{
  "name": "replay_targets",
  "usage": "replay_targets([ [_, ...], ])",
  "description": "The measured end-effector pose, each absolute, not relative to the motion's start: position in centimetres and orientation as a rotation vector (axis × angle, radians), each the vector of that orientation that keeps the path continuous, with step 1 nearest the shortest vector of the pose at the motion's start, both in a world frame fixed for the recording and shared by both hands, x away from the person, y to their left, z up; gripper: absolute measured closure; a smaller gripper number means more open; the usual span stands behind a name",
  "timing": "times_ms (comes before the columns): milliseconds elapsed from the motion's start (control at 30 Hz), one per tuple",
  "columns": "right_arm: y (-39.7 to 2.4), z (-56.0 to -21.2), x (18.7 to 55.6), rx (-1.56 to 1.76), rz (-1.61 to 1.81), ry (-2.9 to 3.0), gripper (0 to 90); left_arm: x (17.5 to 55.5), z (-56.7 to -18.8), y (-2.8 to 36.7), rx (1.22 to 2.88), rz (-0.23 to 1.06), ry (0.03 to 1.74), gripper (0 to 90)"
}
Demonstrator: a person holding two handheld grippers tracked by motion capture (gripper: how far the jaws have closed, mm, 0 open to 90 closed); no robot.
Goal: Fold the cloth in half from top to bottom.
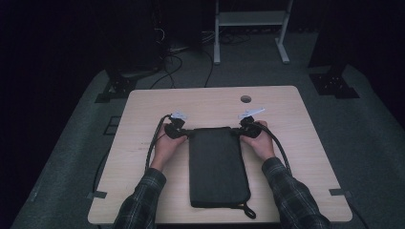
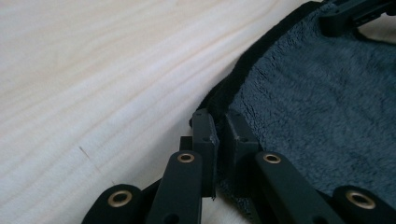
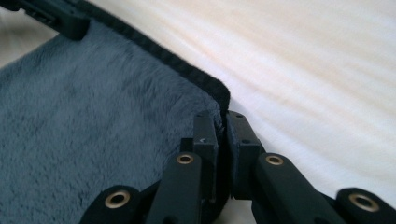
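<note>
Towel [image 1: 216, 164], dark grey and folded into a long rectangle, lies lengthwise down the middle of the pale wooden worktop [image 1: 296, 143], its near end close to the person's edge, where a small black loop [image 1: 248, 211] sticks out at the right corner. Both plaid-sleeved forearms run up either side of it to the far end. There the left gripper [image 2: 219, 135] has its jaws pressed together on the far left corner; in the left gripper view the plush pile and dark hem sit pinched between the two black pads. The right gripper [image 3: 220, 135] mirrors this, jaws clamped on the far right corner, fabric caught between the pads just under the hem.

With both corners held, the step in hand looks like lifting or unfolding the far edge. To do it well, I would judge the two hands should rise together and level, so the edge stays straight and the cloth does not twist. Each bite is shallow, close to the corner tip, so a slow pull is safer than a jerk; thick pile can slip out. Check that only the wanted layers are caught, since the views cannot settle how many are pinched. Farther off, the worktop's round cable hole [image 1: 245, 98] is well apart from the work.
</note>
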State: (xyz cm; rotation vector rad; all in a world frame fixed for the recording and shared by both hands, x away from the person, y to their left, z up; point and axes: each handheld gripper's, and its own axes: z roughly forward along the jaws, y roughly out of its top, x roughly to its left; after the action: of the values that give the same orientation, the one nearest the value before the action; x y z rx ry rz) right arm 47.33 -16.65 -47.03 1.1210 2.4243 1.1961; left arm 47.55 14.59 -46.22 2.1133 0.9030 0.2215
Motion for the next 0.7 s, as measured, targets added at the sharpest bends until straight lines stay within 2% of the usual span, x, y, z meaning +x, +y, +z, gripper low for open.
replay_targets([
  [367, -17.9, -41.9, 46.7, 1.076, 1.353, 2.319, 83.5, 46.4, -41.0, 15.1, 2.022, 0.292, 0.789, 83.9],
  [700, -19.3, -41.3, 41.4, 0.955, 1.448, 2.367, 83.6, 41.4, -39.9, 15.5, 2.04, 0.236, 0.625, 83.7],
])
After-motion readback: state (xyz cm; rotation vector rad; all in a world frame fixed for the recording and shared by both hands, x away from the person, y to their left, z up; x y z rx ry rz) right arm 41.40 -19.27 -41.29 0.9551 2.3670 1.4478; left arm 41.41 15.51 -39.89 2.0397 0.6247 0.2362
